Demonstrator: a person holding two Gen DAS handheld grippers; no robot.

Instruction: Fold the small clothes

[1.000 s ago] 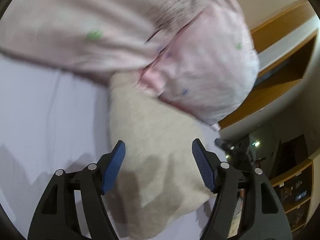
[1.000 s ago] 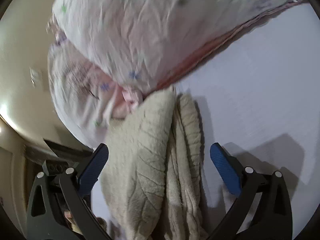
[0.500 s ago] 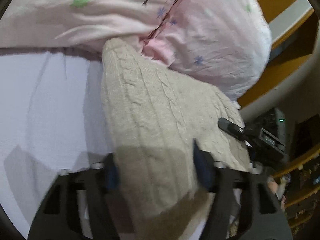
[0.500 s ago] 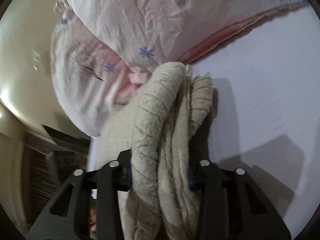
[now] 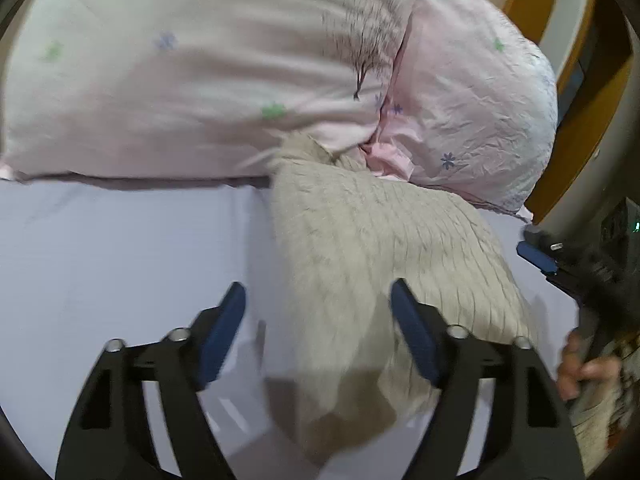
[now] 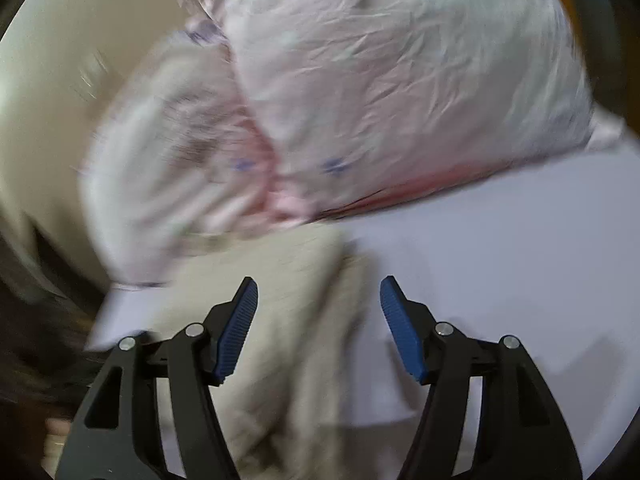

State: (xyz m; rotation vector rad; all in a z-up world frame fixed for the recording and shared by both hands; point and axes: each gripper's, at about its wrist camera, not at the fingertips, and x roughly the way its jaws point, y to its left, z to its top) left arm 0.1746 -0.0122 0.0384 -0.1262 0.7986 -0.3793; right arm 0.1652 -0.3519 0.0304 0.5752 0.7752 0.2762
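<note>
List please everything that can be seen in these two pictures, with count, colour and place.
knitted garment: one, beige, folded on the sheet, its far end against the pillows
pillows: two, pale pink with small flowers, at the far side
sheet: one, pale lilac, under everything
wooden furniture: brown, at the right behind the pillows
left gripper: one, black with blue pads, jaws open over the garment
right gripper: one, black with blue pads, jaws open over the garment's edge

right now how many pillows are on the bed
2: one pink floral pillow behind the beige knit sweater, another pillow beside it toward the bed's edge. Others may be out of view.
</note>
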